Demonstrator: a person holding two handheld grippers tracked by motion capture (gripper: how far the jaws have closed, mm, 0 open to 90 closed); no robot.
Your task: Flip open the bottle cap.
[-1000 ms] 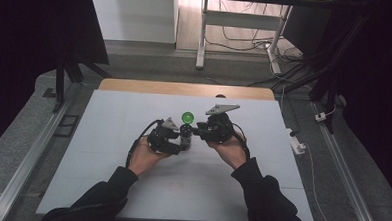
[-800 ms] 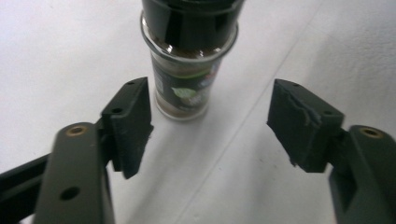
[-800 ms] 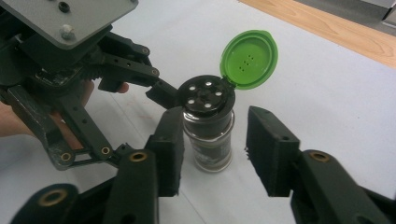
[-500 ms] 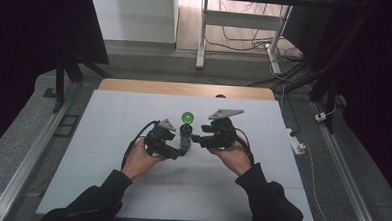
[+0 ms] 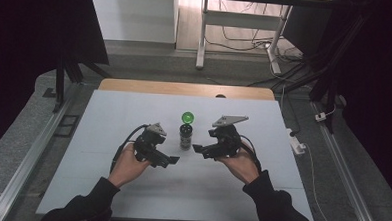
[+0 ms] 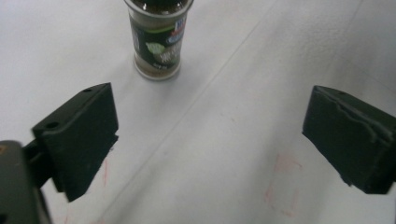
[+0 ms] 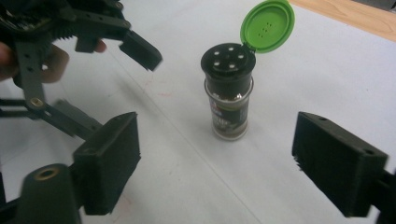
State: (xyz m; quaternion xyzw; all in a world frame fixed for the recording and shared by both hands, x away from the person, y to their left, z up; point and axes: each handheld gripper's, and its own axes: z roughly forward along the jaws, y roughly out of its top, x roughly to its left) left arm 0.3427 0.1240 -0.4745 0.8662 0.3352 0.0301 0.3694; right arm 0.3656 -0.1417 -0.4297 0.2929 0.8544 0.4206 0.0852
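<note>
Ahead of the left claw (image 6: 210,126), the spice jar (image 6: 158,39) was cut off at the picture's top edge, its cap out of frame. Its label print was too blurred to read, as it was ahead of the right claw (image 7: 233,158).

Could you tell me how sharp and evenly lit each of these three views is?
High view: white table bright, surroundings dark. Left gripper view: spice jar label soft, top cropped. Right gripper view: jar and green lid fairly sharp; left claw slightly blurred.
</note>
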